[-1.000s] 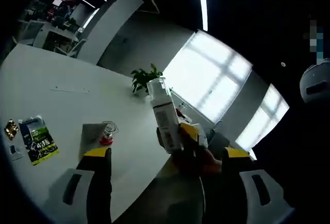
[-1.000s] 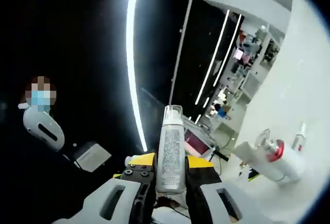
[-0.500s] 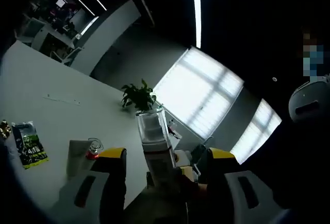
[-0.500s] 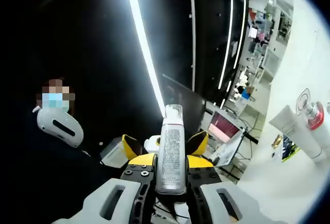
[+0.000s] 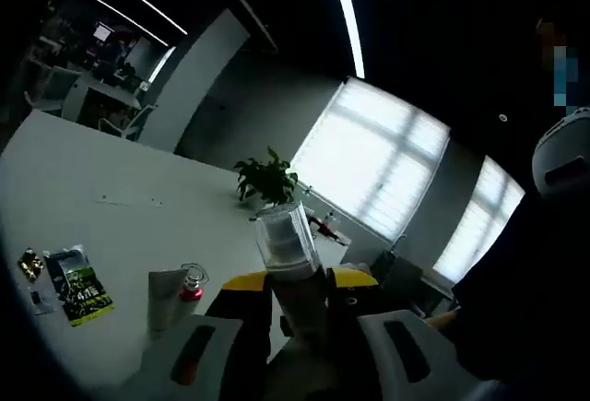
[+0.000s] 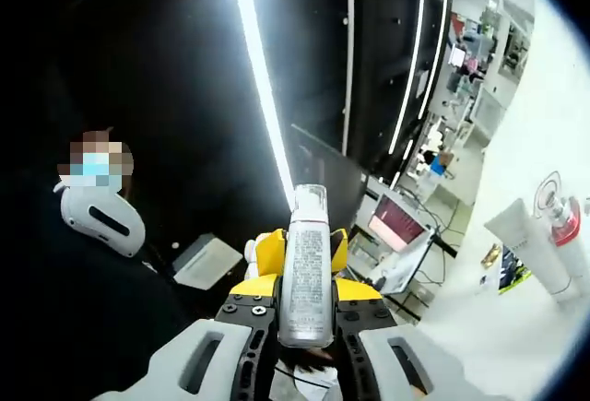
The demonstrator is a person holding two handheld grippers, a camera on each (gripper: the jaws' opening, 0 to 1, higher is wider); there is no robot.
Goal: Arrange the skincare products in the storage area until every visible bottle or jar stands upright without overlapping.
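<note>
Both grippers clamp one clear-capped white cylindrical bottle [image 6: 307, 272] in mid-air above a white table [image 5: 83, 221].

Right gripper [image 6: 305, 313] and left gripper [image 5: 297, 290] each have their jaws pressed on the bottle. In the left gripper view, a white tube with a red-collared cap [image 5: 175, 292] lies at 8 o'clock, a green sachet [image 5: 81, 284] further out, a potted plant [image 5: 267, 178] at 12 before bright windows [image 5: 378, 166]; ceiling light strips [image 6: 261, 97] run overhead.
</note>
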